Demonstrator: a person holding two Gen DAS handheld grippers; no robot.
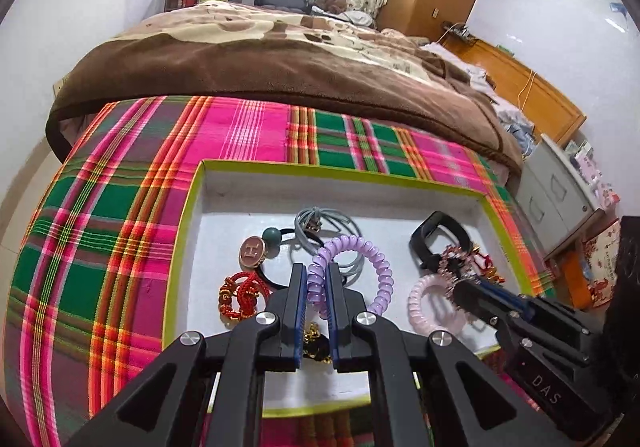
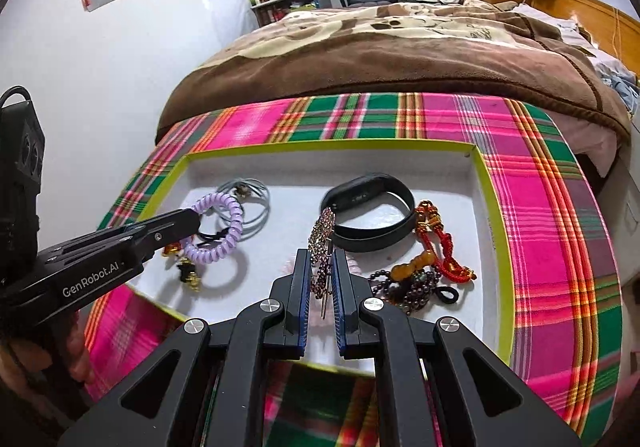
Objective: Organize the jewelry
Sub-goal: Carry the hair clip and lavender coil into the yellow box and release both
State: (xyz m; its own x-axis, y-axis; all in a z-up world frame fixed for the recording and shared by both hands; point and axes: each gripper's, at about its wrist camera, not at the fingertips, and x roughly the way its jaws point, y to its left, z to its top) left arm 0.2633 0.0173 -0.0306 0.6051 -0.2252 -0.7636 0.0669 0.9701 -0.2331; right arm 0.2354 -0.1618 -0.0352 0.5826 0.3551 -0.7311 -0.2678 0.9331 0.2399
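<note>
We are pinching 2 light pieces: left gripper (image 1: 317, 279) holding the springy purple coil (image 1: 348, 267) by its near loop, right gripper (image 2: 322, 267) clamping the stiff, snag-prone rhinestone clip (image 2: 322, 239) edgewise.

The left tongs (image 1: 317, 279) are matt black plastic with ribbed blue pads and bright metal screw heads, as are the right tongs (image 2: 322, 267). The purple coil tie (image 1: 362, 267) looks glossy, see-through plastic; the pink coil tie (image 1: 424, 307) likewise. The tray (image 1: 248, 177) seems matt white card with a lime rim. The checked cloth (image 1: 120, 215) is woven. The black band (image 2: 374, 221) is smooth and rubbery. The blanket (image 1: 260, 67) looks fleecy.
</note>
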